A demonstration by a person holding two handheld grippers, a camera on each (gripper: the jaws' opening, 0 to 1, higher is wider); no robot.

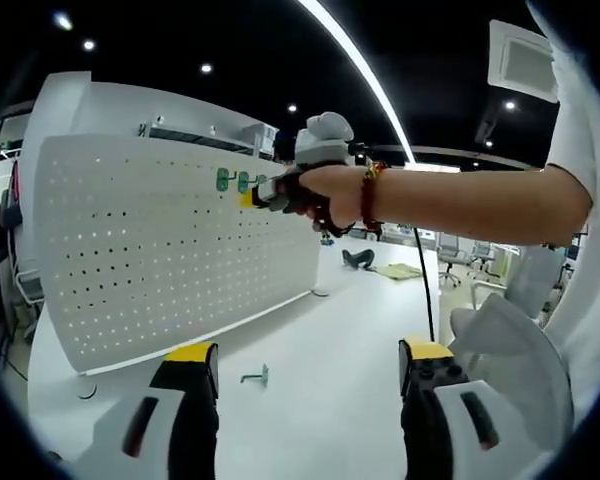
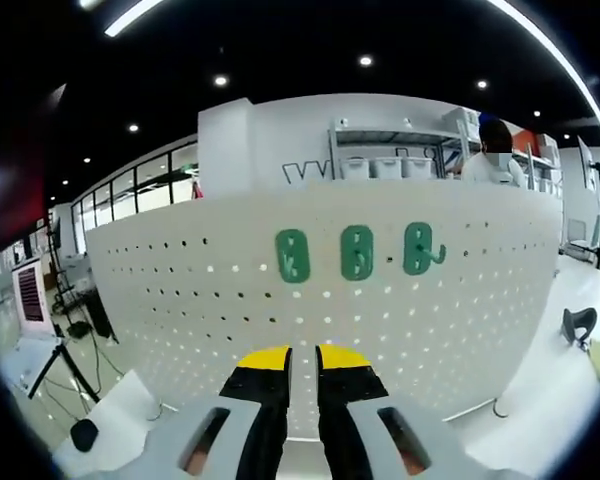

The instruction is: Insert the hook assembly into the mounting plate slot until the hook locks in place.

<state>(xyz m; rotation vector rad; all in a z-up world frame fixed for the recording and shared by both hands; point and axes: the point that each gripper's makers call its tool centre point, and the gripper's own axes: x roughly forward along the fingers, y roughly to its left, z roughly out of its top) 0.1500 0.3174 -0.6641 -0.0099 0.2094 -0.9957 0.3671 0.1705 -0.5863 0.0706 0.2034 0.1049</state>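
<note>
Three green mounts point(image 2: 356, 252) on pegboard point(image 2: 180, 300), right hand-held gripper point(image 2: 303, 352) nearly closed, empty, left hand-held gripper point(image 1: 308, 352) wide open, empty

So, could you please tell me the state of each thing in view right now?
Pegboard: upright on the table.
Three green mounting plates: fixed on the pegboard; the right-hand one carries a hook.
Loose hook: lying on the table.
Left gripper: open, empty.
Right gripper: shut, empty.

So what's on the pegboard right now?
Three green plates in a row on the pegboard; the right one carries a hook. What is behind the board cannot be seen.
</note>
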